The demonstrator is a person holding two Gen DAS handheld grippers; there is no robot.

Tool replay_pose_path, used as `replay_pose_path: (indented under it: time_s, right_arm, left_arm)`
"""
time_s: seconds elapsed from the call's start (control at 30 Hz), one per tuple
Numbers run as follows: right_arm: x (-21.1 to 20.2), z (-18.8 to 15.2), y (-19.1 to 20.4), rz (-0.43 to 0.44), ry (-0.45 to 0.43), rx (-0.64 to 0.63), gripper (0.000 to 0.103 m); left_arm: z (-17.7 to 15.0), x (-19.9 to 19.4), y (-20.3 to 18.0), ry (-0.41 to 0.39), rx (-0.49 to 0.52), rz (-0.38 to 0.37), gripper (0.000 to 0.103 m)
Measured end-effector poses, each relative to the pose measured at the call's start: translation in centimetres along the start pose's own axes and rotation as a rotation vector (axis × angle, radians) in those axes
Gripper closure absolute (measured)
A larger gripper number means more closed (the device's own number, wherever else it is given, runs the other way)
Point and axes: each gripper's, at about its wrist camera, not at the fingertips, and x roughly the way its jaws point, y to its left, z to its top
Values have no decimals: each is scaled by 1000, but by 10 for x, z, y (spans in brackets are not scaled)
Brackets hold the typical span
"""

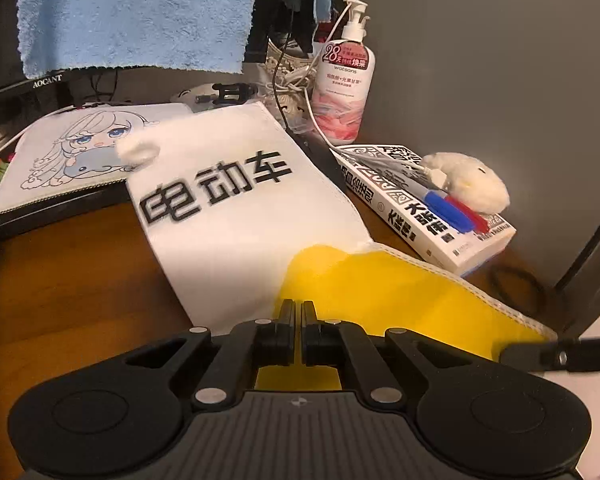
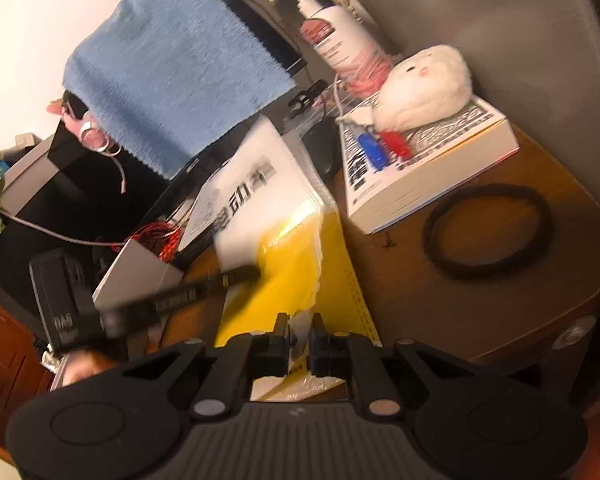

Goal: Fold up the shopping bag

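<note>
The shopping bag [image 1: 236,216] lies flat on the brown desk. It is white with black characters, and a yellow part [image 1: 388,296] is folded over at its near end. My left gripper [image 1: 298,308] is shut, with its tips low over the yellow part's left edge and nothing visible between the fingers. In the right wrist view the same gripper [image 2: 244,273] reaches in from the left onto the bag [image 2: 260,200]. My right gripper [image 2: 300,324] is shut on a crinkled white edge of the bag, at the near end of the yellow fold [image 2: 284,276].
A thick book [image 1: 424,208] with blue and red markers and a white plush toy [image 1: 468,180] lies right of the bag. A lotion pump bottle [image 1: 344,80] stands behind. A cartoon-print pad [image 1: 76,152] sits left, a blue towel [image 1: 132,12] hangs above, and a black hair band [image 2: 488,232] lies on the desk.
</note>
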Motion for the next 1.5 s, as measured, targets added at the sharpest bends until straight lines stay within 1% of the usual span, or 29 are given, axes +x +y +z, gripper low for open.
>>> replay_pose_path:
  time_s: [0.13,0.2,0.27,0.33,0.37,0.4,0.43,0.47,0.5,0.57,0.6,0.73,0.87,0.93,1.03,1.07,1.1,1.17,1.23,1.27,1.4,1.5]
  right_arm:
    - [-7,0,-1,-27,-40,1,94]
    - [-14,0,0,-67,-81,-16,91]
    - [-22,-1,2,-118,-127,-43,91]
    - [-33,-3,1,-138,-155,-43,90]
    - [-38,-4,-1,-125,-161,-25,86]
    - [-42,-7,-4,-97,-161,5,79]
    - [-47,-9,-7,-69,-161,34,74]
    - [-51,-12,-9,-40,-158,64,63]
    - [-54,-15,-12,-12,-151,97,55]
    - [-56,-22,-16,23,-136,154,48]
    - [-57,-25,-17,34,-124,173,45]
    - [-54,-40,-24,45,-92,250,44]
    - [-48,-57,-39,65,-67,354,43]
    - [-46,-63,-46,86,-84,402,43]
    - [-42,-64,-51,111,-71,423,43]
    - [-41,-64,-51,112,-66,424,46]
    - [-40,-64,-51,114,-61,424,56]
    - [-41,-63,-47,117,-60,403,66]
    - [-45,-62,-42,117,-77,370,78]
    - [-47,-61,-39,117,-89,357,87]
    - [-56,-55,-25,109,-155,300,93]
    - [-62,-44,-19,93,-209,269,94]
  left_arm:
    - [-6,-7,-8,5,11,26,100]
    - [-9,-9,-11,6,8,40,100]
    - [-11,-10,-10,4,-15,41,100]
    - [-13,-12,-9,2,-45,43,100]
    - [-14,-13,-9,1,-59,45,100]
    - [-15,-14,-9,-1,-67,49,100]
    - [-17,-15,-11,-4,-70,57,100]
    - [-18,-16,-13,-7,-72,66,100]
    - [-19,-16,-15,-9,-74,75,100]
    - [-20,-18,-19,-10,-87,88,100]
    - [-21,-19,-21,-9,-98,87,100]
    - [-26,-23,-27,-5,-131,64,100]
    - [-30,-26,-35,-8,-125,67,100]
    - [-31,-27,-36,-4,-136,55,100]
    - [-33,-29,-36,0,-162,38,100]
    - [-33,-29,-35,0,-171,34,100]
    - [-34,-29,-35,-2,-176,32,100]
    - [-35,-30,-35,-7,-182,32,100]
    - [-35,-30,-35,-9,-189,31,100]
    - [-36,-30,-35,-10,-192,30,100]
    - [-39,-34,-38,-1,-194,16,100]
    - [-46,-41,-39,9,-193,-41,99]
